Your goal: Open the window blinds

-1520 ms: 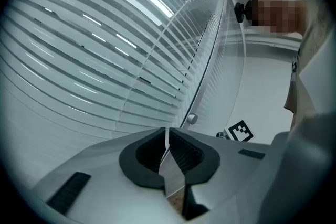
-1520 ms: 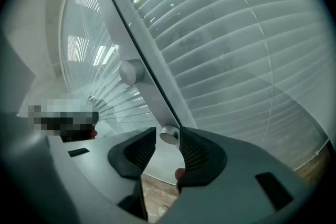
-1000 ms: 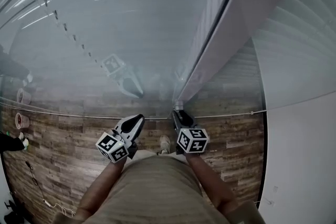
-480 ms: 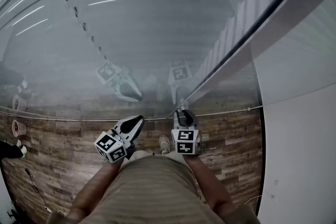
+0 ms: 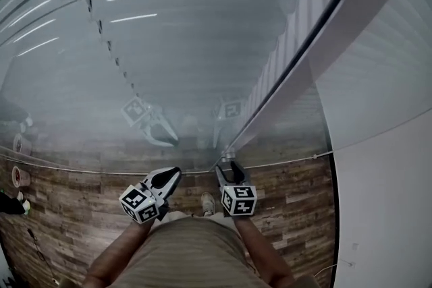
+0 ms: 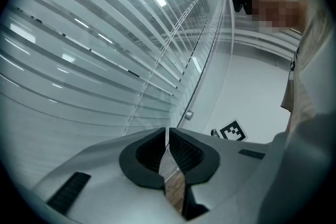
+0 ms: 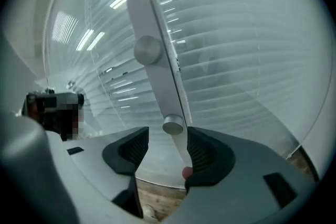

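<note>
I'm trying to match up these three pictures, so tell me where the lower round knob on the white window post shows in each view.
Head view: knob, tiny, at the foot of the post, just ahead of the right gripper.
Left gripper view: probably the same knob, right of centre, just above the fingers.
Right gripper view: low centre, between the fingers, which have just been opening.
Shared landmark: the white post.

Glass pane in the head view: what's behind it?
Behind the glass pane are white horizontal blind slats, with a thin cord running down across them. The slats cover whatever lies beyond, so nothing past them can be made out.
</note>
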`<state>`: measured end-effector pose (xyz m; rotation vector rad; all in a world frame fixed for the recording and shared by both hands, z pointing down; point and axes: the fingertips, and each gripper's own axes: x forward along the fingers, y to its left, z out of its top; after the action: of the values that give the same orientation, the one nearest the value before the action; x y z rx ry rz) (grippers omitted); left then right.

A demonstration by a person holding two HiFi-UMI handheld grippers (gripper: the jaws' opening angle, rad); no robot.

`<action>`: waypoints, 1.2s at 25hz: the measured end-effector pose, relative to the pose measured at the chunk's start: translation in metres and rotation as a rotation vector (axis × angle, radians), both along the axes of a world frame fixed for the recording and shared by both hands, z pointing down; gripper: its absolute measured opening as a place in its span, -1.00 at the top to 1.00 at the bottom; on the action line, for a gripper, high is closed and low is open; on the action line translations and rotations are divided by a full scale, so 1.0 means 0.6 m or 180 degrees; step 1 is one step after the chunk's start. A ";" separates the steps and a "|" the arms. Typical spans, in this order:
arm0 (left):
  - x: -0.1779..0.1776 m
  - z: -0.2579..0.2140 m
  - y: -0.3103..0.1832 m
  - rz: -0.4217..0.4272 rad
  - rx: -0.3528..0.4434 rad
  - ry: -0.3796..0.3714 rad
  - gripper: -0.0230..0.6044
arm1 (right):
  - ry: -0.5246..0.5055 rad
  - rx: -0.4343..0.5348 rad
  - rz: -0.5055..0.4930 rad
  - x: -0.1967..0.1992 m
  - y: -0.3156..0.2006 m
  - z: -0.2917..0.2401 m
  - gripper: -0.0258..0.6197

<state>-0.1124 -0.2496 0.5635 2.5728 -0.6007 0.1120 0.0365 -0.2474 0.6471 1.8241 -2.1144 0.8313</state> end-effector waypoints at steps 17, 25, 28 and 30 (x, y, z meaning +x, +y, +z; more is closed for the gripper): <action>-0.010 -0.018 0.018 -0.0131 -0.0017 -0.0053 0.88 | 0.0305 -0.0002 0.0065 -0.003 -0.018 -0.028 0.53; 0.011 -0.019 0.015 -0.0085 -0.0009 -0.0050 0.88 | 0.0999 0.0084 -0.0166 -0.013 -0.015 -0.030 0.52; 0.019 -0.025 0.014 -0.0061 0.0021 -0.0037 0.88 | -0.0088 0.0110 -0.0060 -0.005 -0.005 -0.032 0.30; 0.018 -0.028 0.014 -0.0061 0.0018 -0.0034 0.88 | -0.0675 0.0099 0.0120 0.004 0.000 -0.033 0.30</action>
<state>-0.1013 -0.2409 0.5469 2.5728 -0.6301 0.1177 0.0387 -0.2476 0.6274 1.8706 -2.2354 1.0491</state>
